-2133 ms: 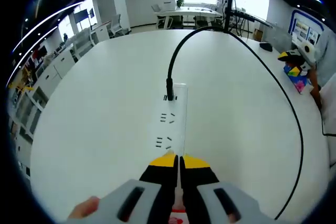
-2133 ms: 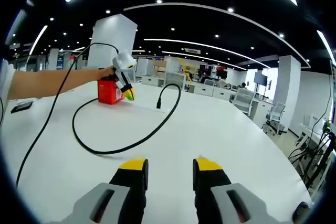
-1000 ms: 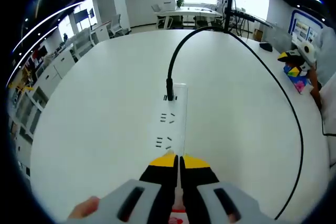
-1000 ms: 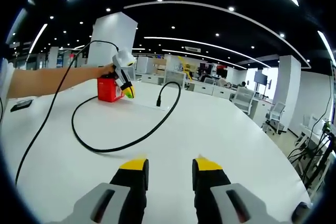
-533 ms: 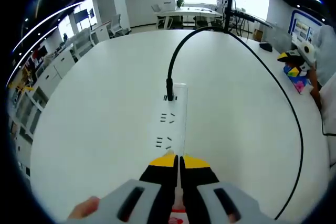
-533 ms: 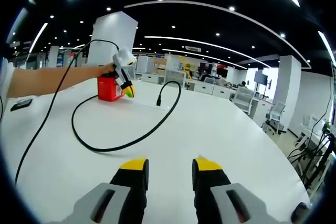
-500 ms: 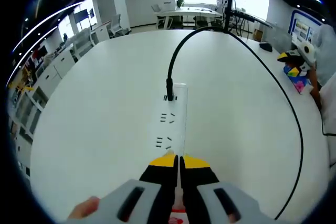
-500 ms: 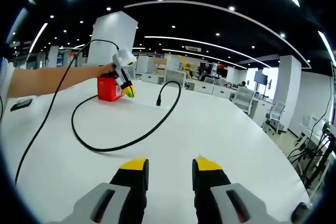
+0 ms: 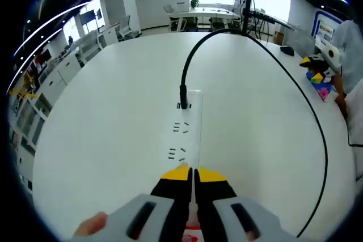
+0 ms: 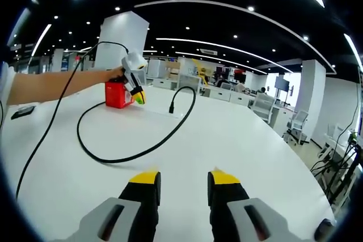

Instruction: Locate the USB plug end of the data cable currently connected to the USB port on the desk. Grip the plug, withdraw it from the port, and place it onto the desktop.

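Observation:
A white power strip (image 9: 184, 126) lies on the white table (image 9: 102, 106). A black USB plug (image 9: 182, 96) stands in its far end. Its black cable (image 9: 309, 106) arcs up, away and round to the right. My left gripper (image 9: 193, 175) is shut, its yellow tips at the strip's near end. In the right gripper view the plug (image 10: 172, 109) sits far off at the left, with the cable (image 10: 113, 161) looping across the table. The left gripper (image 10: 136, 92) is there too, held by a person's arm. My right gripper (image 10: 181, 181) is open over bare table, nothing between its jaws.
A red box (image 10: 117, 96) stands behind the left gripper. A colourful block toy (image 9: 320, 83) lies at the table's right edge. Beyond the table's far edge are office desks and chairs (image 9: 198, 15). A dark phone-like item (image 10: 24, 113) lies at the left.
A person's light sleeve has come further in at the right edge of the left gripper view. Grippers, plug and cable have not moved.

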`<action>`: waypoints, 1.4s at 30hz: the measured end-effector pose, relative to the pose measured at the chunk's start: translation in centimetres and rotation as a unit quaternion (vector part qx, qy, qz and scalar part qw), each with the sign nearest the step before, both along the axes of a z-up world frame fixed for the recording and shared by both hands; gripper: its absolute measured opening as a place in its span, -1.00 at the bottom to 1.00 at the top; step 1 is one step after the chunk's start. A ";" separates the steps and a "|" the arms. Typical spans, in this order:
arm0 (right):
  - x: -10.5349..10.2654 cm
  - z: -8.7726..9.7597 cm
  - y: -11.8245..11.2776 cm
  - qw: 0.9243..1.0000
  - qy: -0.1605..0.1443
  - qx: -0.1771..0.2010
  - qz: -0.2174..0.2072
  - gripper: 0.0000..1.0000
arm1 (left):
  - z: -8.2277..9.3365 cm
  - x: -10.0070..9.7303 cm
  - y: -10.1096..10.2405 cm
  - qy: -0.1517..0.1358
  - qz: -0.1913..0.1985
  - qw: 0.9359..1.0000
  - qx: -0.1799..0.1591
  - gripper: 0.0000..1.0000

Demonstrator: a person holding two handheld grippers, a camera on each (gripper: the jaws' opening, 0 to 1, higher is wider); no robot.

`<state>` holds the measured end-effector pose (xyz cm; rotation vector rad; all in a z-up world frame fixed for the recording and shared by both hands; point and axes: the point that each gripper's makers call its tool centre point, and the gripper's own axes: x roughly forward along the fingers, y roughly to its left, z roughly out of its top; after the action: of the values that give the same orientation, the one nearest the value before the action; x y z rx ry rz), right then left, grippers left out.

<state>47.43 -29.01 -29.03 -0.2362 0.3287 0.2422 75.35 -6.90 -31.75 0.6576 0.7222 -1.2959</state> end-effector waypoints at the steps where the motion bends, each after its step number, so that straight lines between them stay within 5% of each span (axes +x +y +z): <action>1: 0.0 0.0 0.0 1.000 0.000 0.000 0.000 -0.29 | 0.0 0.0 0.0 0.000 0.000 1.000 0.000 -0.94; 42: 0.0 -0.1 0.0 1.000 0.000 -0.001 -0.004 -0.28 | -0.1 -0.3 0.0 -0.001 0.000 1.000 0.000 -0.94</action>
<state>47.42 -29.02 -29.12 -0.2364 0.3294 0.2349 75.00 -6.92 -31.89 0.6590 0.7217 -1.2943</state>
